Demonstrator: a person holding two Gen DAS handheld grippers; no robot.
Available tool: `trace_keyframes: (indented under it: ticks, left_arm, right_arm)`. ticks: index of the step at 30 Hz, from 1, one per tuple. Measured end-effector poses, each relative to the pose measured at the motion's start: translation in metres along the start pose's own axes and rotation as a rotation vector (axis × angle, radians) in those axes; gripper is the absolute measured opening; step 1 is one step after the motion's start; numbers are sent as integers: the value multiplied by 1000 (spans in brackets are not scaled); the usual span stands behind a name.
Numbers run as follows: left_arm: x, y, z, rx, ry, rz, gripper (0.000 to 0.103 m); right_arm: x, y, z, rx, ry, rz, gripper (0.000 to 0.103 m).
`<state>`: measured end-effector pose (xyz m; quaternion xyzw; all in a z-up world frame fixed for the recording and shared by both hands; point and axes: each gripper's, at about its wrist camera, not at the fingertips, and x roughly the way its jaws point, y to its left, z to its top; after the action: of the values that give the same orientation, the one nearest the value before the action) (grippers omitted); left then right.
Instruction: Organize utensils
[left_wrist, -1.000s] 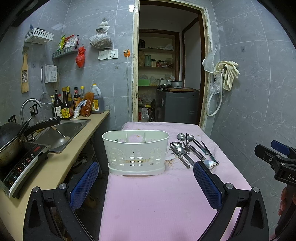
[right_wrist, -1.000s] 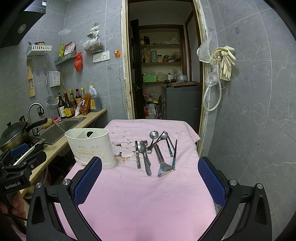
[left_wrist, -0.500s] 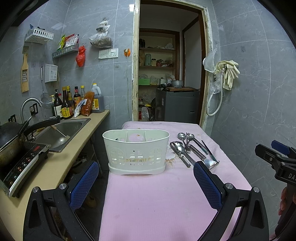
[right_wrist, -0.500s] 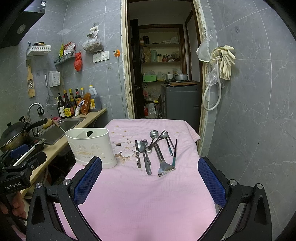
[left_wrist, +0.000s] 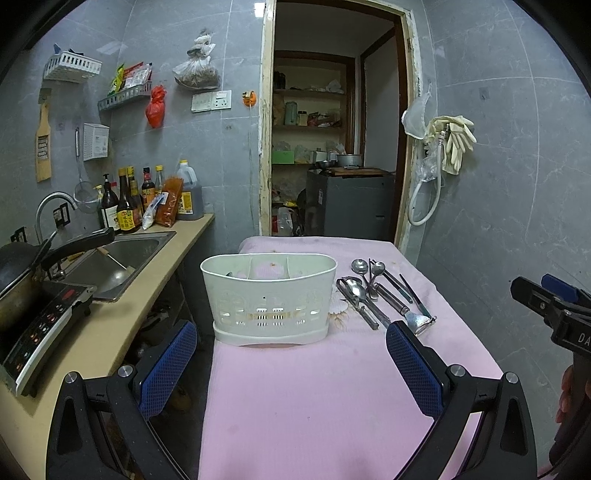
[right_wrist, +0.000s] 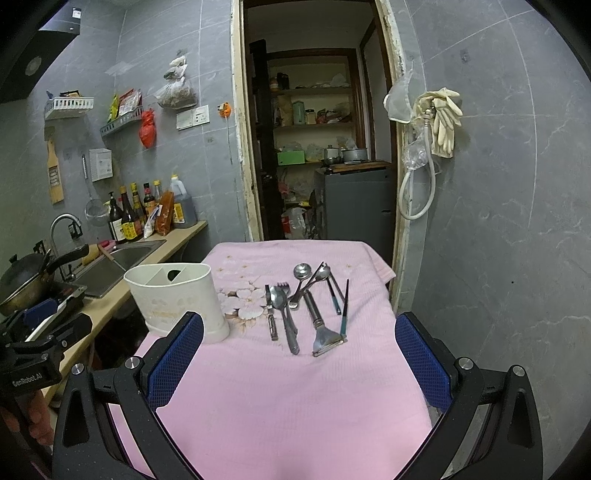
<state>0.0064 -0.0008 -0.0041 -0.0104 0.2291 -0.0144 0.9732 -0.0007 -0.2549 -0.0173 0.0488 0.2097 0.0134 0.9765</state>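
Between the spread fingers of the left gripper (left_wrist: 290, 363) stands the white utensil caddy (left_wrist: 269, 298), upright on the pink-covered counter (left_wrist: 332, 398), well ahead of the blue pads and touching neither. Those fingers are wide apart and hold nothing; the left one (left_wrist: 168, 360) hangs out past the cloth's edge, the right one (left_wrist: 413, 367) sits over the cloth, just short of the utensils' near ends.

The right gripper (right_wrist: 299, 360) is spread just as wide, also with nothing in it. Ahead of it, roughly midway between its fingers (right_wrist: 175, 356), lies the cluster of metal utensils (right_wrist: 306, 306), flat on the cloth: a peeler (right_wrist: 320, 325) with its blade nearest the gripper, a spoon (right_wrist: 281, 310) over a fork (right_wrist: 285, 291), a narrow tool (right_wrist: 270, 314) beside them on the caddy's side, two smaller spoons (right_wrist: 308, 275) crossing at the far end, and a pair of dark chopsticks (right_wrist: 343, 304) toward the right finger. The caddy (right_wrist: 177, 299) stands just beyond the tip of this gripper's left finger, near the utensils but apart from them. Its divided compartments look bare from here, though the far pockets are partly hidden.
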Motion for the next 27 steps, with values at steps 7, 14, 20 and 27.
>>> trace_keyframes:
  ticks: [7, 14, 20, 27]
  left_arm:
    - [16, 2, 23, -45, -17, -36, 103]
    - [43, -11, 53, -84, -50, -56, 103]
    - [77, -35, 79, -86, -70, -48, 103]
    - [116, -69, 102, -89, -103, -30, 103]
  right_arm:
    - [11, -9, 26, -22, -23, -20, 102]
    - [32, -28, 59, -34, -56, -14, 102]
    - [67, -51, 90, -45, -72, 13, 102]
    - [120, -86, 115, -68, -64, 60, 102]
